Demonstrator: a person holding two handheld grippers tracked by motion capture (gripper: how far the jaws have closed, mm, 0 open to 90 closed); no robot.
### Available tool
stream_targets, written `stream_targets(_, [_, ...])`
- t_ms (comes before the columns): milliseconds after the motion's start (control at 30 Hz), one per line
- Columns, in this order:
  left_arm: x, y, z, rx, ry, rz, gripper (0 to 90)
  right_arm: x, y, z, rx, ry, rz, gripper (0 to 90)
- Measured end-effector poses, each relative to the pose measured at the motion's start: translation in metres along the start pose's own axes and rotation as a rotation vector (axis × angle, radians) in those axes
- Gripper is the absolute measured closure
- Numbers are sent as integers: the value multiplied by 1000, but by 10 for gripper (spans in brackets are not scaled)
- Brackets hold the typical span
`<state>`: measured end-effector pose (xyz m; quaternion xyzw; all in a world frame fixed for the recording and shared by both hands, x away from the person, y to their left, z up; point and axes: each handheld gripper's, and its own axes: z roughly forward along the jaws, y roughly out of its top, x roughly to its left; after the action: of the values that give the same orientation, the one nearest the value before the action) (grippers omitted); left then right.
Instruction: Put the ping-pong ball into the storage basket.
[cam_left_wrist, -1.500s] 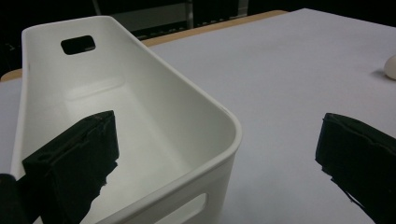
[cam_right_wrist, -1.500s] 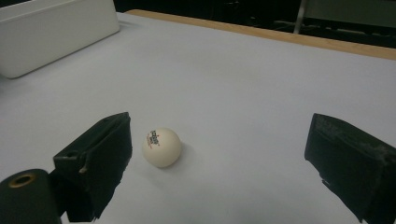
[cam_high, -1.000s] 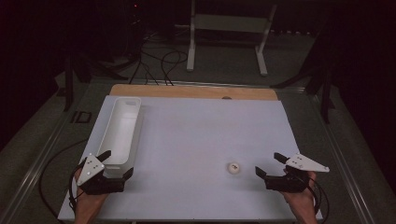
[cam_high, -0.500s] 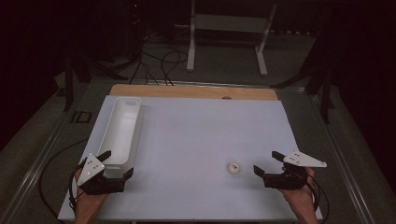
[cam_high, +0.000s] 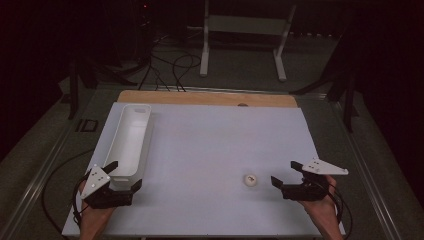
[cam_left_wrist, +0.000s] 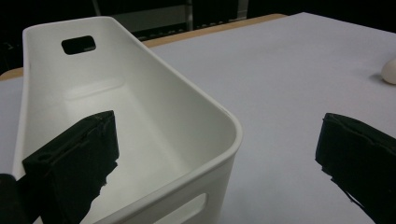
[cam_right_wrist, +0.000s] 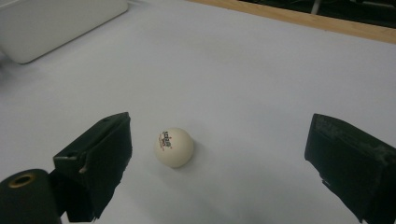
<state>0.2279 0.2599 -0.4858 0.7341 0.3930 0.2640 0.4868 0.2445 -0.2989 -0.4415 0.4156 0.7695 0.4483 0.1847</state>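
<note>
**Ball and bin position, both tongs open**

The white ball (cam_high: 250, 179) lies on the table (cam_high: 215, 145) near its front edge, printed mark facing the right tongs (cam_high: 287, 175), just ahead of their wide-open, empty jaws. The white bin (cam_high: 129, 140) runs lengthwise front to back along the table's left side. The left tongs (cam_high: 122, 175) straddle its near right corner, wide open, gripping nothing. Bare surface separates ball and bin.

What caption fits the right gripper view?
Open tongs face a white ball lying on the table.
</note>
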Motion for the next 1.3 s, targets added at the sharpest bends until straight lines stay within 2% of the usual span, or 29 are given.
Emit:
stream_targets(367, [-2, 0, 2, 8, -6, 11, 1, 0, 3, 4, 23, 20, 3, 71])
stream_targets(1300, [-3, 0, 3, 17, -8, 14, 1, 8, 11, 21, 125, 55, -52, 72])
